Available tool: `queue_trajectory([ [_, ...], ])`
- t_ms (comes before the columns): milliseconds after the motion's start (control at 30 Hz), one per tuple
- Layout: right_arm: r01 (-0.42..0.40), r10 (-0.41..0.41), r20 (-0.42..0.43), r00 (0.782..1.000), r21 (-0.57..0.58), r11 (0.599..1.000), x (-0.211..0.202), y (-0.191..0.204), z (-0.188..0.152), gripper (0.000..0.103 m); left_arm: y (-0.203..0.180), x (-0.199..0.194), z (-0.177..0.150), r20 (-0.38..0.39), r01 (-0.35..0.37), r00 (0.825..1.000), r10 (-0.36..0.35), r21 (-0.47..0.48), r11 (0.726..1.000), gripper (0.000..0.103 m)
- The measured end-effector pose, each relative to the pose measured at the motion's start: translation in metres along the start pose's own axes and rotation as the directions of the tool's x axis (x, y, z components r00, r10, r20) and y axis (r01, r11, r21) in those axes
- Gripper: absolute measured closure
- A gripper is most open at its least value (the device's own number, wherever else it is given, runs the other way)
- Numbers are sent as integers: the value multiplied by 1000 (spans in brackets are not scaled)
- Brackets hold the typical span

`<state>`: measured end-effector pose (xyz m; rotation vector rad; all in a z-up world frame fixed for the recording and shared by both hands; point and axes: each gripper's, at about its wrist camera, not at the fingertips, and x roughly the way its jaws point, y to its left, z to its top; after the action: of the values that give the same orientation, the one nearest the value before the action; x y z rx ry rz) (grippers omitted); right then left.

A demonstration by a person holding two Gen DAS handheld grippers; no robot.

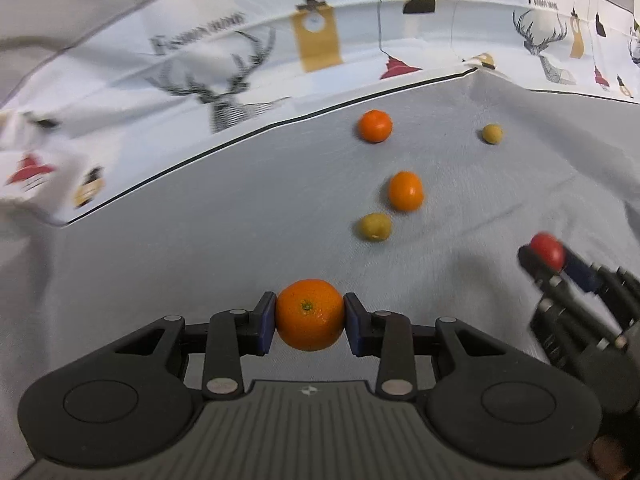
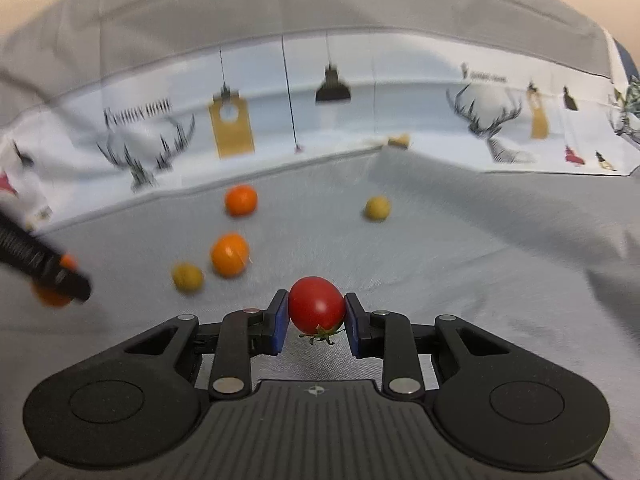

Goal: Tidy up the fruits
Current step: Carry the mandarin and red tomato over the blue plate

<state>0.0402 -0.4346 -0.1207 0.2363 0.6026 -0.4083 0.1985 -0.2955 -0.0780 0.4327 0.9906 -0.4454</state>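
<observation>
A pale grey cloth (image 1: 200, 240) covers the counter, and a white printed sheet with deer heads and hanging lamps (image 1: 224, 92) runs along its far edge.

Your left gripper (image 1: 310, 316) has its fingers (image 1: 266, 322) closed on an orange (image 1: 309, 314), blue pads pressing both sides, stem end facing the camera. Your right gripper (image 2: 316, 312) has its fingers (image 2: 280, 320) nearly shut on a small red tomato (image 2: 317, 304), its green stalk pointing down and toward you. Both fruits look lifted just clear of the cloth, though blur makes that hard to confirm.

Four fruits lie loose ahead of you: a far orange (image 1: 375, 125) near the printed sheet, a nearer orange (image 1: 405, 191), a yellow-green fruit (image 1: 374, 227) just beside it, and another small yellow-green fruit (image 1: 491, 133) well apart to the right.

No bowl or tray shows in either view, so where to group them is your call. The near orange and its neighbour lie ahead and to the right of your left fingers, ahead and to the left of your right ones, so they sit between your hands. The orange is round, so approach angle matters little; the tomato's long axis runs along the fingers.
</observation>
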Motion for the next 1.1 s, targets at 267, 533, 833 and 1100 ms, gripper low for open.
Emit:
queue_trajectory([
  [267,-225,232,-64,971,94,970,-128,15,-8,73,34,-118,-71,10,-17,1000,17,-64,998,64],
  [533,-365,368,-97,925,51,930,-221,61,-13,72,70,-206,-153,41,-52,997,58,-137,989,64],
  [833,-447,441,-83,894,-80,891,-301,106,-27,72,94,-266,-233,91,-45,994,65,-202,978,64],
  [1100,-435,438,-34,898,-200,878,-347,125,-36,72,101,-297,-271,145,-20,988,54,-227,974,64],
])
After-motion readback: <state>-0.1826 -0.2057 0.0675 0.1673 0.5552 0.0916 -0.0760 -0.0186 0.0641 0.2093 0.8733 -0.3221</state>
